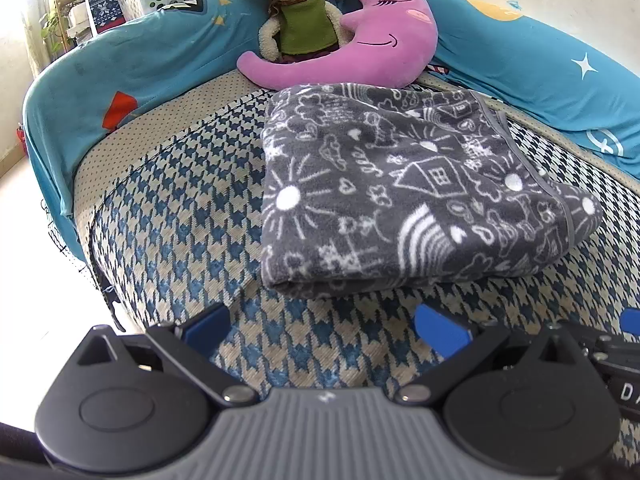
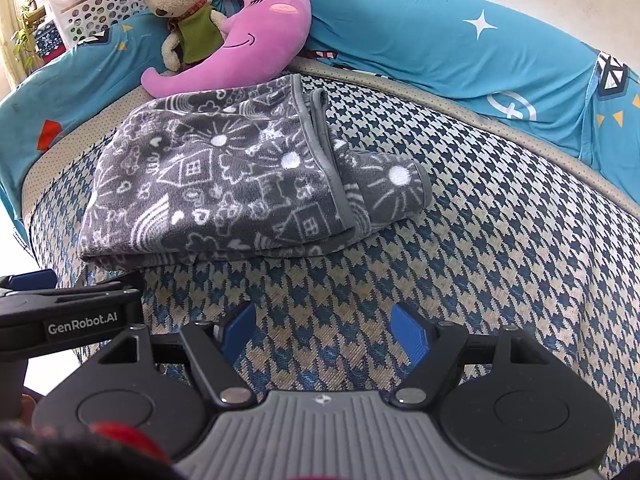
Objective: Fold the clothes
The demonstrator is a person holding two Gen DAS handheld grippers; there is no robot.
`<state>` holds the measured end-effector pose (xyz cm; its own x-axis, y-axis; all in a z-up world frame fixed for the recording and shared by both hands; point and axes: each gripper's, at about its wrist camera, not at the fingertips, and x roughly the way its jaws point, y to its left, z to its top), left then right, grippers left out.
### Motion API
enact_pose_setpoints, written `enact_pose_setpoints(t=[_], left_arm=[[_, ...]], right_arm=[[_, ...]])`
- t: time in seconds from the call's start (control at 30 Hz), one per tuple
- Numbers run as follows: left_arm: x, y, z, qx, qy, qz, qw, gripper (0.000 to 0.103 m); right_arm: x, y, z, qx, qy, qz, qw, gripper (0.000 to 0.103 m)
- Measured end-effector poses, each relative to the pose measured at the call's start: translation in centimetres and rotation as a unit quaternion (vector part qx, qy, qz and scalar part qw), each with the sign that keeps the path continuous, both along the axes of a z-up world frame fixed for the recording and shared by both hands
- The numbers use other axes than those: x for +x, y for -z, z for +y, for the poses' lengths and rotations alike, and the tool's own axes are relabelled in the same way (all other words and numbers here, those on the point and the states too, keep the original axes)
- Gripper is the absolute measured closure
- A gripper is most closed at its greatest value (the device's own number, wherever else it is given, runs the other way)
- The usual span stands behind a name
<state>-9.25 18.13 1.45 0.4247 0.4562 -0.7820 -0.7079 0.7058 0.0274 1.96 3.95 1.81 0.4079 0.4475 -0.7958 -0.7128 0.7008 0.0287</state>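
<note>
Houndstooth upholstery in blue and cream (image 1: pixel 188 216) covers the seat in front of you, ringed by a teal cushioned backrest (image 1: pixel 132 56), with a stuffed rabbit (image 1: pixel 298 4) leaning on a pink moon pillow (image 1: pixel 380 40) at the back. Your left gripper (image 1: pixel 324 326) hovers low over bare seat, its blue tongs spread apart and holding nothing. Just ahead and slightly right of it lies the grey doodle-print blanket (image 1: pixel 400 196), already folded into a thick rectangle, apart from both tools. Your right gripper (image 2: pixel 324 330) sits level beside the left one, tongs also apart and empty, aimed at the seat near the blanket's front fold. On the right, a loose rolled corner (image 2: pixel 392 184) sticks out past the bound edge, so the stack looks uneven there. If you pinch only the top layer, the fold will likely peel open; dragging the bundle could shove it into the pillow.
</note>
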Motion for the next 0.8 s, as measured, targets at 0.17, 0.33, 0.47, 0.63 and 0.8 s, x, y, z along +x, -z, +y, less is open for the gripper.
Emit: enact_pose_setpoints(t=[0.17,0.33,0.47,0.63,0.8], left_arm=[[0.02,0.02,-0.04,-0.002,0.004,-0.001,1.0000,0.000],[0.04,0.07,-0.23,0.000,0.009,-0.001,1.0000,0.000],[0.03,0.01,-0.31,0.001,0.011,-0.002,0.9999,0.000],[0.02,-0.03,-0.35,0.002,0.014,-0.004,0.9999,0.000],[0.02,-0.07,-0.27,0.001,0.015,-0.004,0.9999,0.000]], right_arm=[[-0.03,-0.01,-0.01,0.000,0.000,0.000,1.000,0.028],[-0.03,-0.06,-0.03,0.001,-0.001,0.000,1.000,0.028],[-0.02,-0.08,-0.02,0.001,-0.001,0.001,1.000,0.028],[-0.09,-0.08,0.08,0.000,-0.002,0.001,1.000,0.028],[-0.13,-0.10,0.16,0.000,-0.003,0.000,1.000,0.028]])
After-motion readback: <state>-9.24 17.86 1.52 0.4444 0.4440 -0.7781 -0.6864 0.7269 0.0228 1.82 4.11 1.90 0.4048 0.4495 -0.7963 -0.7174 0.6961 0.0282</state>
